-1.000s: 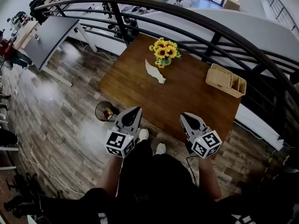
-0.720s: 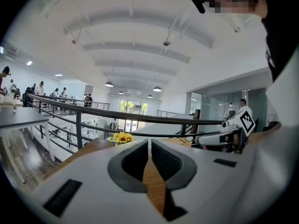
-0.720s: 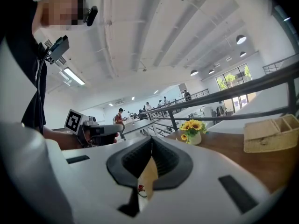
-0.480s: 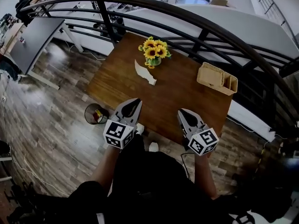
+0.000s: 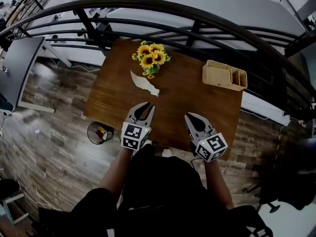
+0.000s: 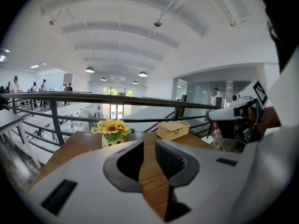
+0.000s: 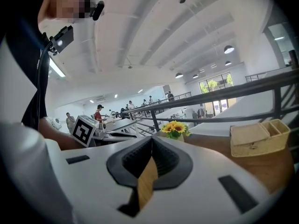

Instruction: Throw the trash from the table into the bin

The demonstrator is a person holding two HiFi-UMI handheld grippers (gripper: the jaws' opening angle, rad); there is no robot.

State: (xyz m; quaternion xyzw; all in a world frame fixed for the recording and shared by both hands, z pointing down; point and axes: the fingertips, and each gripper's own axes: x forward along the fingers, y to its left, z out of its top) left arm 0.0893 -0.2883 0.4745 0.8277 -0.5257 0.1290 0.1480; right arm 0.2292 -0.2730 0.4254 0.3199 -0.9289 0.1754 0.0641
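Where near edge of brown rectangular wooden table [image 5: 197,107] runs, left gripper [image 5: 144,105] hovers, jaws slightly apart, just been opening, nothing between. Right gripper [image 5: 189,117] over same edge, jaws closed, empty. Black round bin [image 5: 100,132] on floor off table's near left corner. White crumpled paper scrap [image 5: 144,84] lies left of table's middle. Yellow sunflower bunch [image 5: 150,59] at table's far edge.

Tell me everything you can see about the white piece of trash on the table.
The white trash is a long, narrow, crumpled strip that looks like paper. It lies flat and diagonally on the brown wooden table, close beside the sunflowers. One end is broader and the other tapers. Only the tabletop appears to touch it.
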